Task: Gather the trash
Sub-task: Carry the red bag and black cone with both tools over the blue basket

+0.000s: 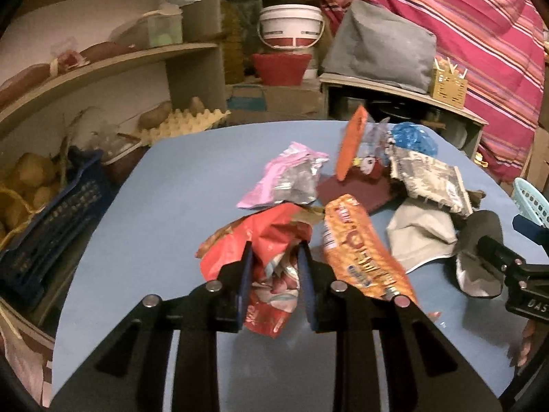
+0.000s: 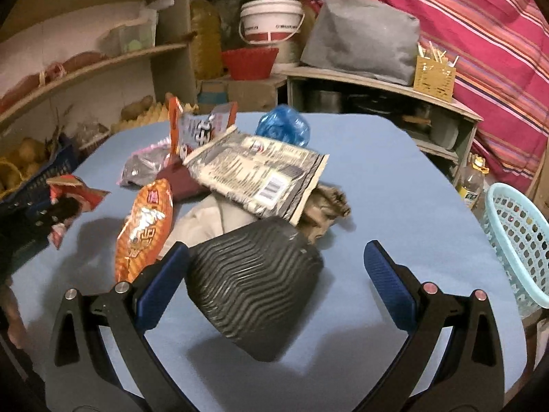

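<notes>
While the left gripper has its jaws clamped on the red wrapper, the collecting is clearly mid-way: most of the trash is still piled on the blue table. The wrapper sits crumpled right between the blue pads, lifted a bit at the near edge as far as I can tell.

Over on the other side, the right gripper stands wide open around the black ribbed cup. The cup lies tilted on its side, close against the left pad with a clear gap to the right one, so nothing's gripped yet.

Next move, I'd guess: close on the cup, then carry both pieces to the basket at the table's right edge. The cup looks thin and squashy, so go easy. The orange packet lies just beside it and could get dragged along.
</notes>
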A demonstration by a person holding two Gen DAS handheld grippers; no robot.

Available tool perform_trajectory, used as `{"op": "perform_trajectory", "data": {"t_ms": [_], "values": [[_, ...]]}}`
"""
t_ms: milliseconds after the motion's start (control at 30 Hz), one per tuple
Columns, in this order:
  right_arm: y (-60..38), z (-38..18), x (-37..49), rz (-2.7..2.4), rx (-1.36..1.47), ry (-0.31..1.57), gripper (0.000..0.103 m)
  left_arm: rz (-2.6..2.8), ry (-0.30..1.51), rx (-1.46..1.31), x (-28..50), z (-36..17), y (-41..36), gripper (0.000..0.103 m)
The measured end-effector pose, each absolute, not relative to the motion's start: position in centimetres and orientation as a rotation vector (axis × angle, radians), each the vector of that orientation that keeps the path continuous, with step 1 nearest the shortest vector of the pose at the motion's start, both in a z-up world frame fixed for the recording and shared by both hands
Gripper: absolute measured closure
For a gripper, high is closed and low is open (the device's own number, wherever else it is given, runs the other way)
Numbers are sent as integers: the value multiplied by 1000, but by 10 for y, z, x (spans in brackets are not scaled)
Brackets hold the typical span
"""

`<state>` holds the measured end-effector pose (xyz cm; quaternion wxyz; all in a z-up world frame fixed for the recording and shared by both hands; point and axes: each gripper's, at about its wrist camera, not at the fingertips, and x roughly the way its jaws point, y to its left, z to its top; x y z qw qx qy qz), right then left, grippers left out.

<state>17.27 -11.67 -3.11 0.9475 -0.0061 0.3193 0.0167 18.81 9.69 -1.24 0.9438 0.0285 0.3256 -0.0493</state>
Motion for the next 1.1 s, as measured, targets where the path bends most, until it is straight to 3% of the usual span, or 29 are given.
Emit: {"op": "perform_trajectory", "data": {"t_ms": [800,833,867,1100], "values": [[-110,-49,189,41,-70,771,4,-81,664,48,186,-13,105,77],[-112,-50,189,48,-64,775,6,-81,663,48,186,-13,104,77],[-114,-50,190,66,-49,783,13,-82,663,48,186,-13,104,77],[-128,-39,180,144,-21,765,13,-91,669,63,186,-10,81,77]]}}
